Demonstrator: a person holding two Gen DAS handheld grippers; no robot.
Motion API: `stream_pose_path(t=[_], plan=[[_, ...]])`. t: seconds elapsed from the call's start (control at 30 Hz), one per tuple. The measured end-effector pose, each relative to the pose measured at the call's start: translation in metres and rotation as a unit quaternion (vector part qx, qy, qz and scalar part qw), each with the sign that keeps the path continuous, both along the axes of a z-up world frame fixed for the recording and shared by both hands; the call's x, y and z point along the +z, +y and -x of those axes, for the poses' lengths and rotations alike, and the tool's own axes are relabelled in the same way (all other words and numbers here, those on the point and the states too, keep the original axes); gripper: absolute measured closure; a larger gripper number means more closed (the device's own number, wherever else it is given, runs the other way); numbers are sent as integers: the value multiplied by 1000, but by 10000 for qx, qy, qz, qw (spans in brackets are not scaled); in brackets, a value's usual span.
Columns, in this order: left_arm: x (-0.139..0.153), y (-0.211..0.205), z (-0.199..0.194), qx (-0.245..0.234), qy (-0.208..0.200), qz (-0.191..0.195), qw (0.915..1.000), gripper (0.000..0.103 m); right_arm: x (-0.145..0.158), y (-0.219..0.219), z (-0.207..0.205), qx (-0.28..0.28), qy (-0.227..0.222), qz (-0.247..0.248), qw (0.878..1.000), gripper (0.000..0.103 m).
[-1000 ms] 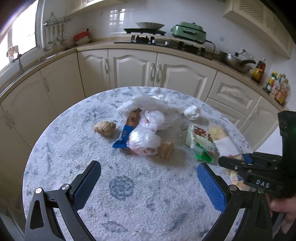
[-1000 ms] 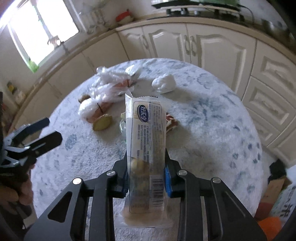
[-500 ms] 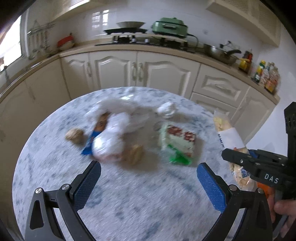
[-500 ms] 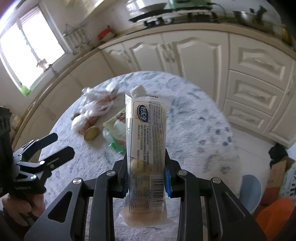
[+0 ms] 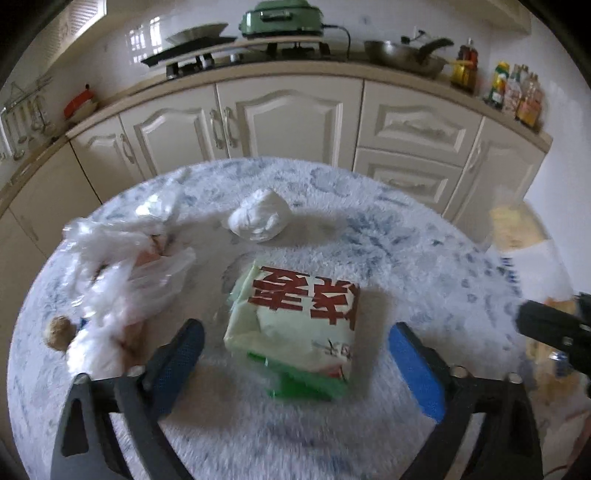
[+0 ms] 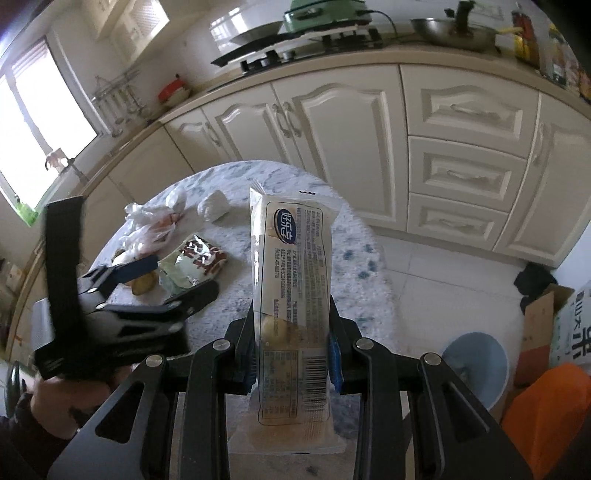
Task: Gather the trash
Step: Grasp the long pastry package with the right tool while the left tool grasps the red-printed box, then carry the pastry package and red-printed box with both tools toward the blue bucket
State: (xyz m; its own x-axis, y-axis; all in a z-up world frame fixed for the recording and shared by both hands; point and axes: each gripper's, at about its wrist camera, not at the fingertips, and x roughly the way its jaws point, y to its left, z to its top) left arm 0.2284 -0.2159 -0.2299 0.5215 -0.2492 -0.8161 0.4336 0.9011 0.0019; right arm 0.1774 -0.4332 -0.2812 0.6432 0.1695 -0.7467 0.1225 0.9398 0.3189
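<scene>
The right claw [image 6: 291, 354] is clamped on a long snack wrapper [image 6: 290, 266]. The left claw [image 5: 295, 354] is wide apart, with the green packet [image 5: 295, 314] between its fingers. Bags [image 5: 122, 266], a tissue ball [image 5: 258, 218] and scraps wait on the bench [image 5: 406, 229]. A blue bin [image 6: 476, 365] sits low to the right claw's right.

Cream cabinets [image 5: 288, 122] run behind the round worktop [image 5: 369, 206]. On the counter above the cabinets: hob [image 5: 192, 55], green cooker [image 5: 282, 16], wok [image 5: 404, 55], bottles [image 5: 517, 92] at the right end. Left of the cabinets, a window [image 6: 33, 122]. On the floor before the cabinets, a cardboard box [image 6: 543, 321].
</scene>
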Motion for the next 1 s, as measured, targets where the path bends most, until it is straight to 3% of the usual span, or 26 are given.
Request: stream_pose_path(t=[0.03,0.1,0.4,0.73,1.0], plan=[[-2,1,-3,-29,-10,128,9999,20,0,0,0,-3,-5,1,10000,74],[-1,-2,-7,-66,-19,140,9999,37,1,1,1,-3,-17,-10,10000,74],[8,4,13,-117,14,331,9994,38,12,10,12,1,-156,20,9999,74],[78,20,67,-131,-716,654,9952,38,51,7,40,-279,-628,120,9976,74],[118,14,117,-457,-1176,925,9877,38,81,-20,73,-772,-943,221,9923,74]])
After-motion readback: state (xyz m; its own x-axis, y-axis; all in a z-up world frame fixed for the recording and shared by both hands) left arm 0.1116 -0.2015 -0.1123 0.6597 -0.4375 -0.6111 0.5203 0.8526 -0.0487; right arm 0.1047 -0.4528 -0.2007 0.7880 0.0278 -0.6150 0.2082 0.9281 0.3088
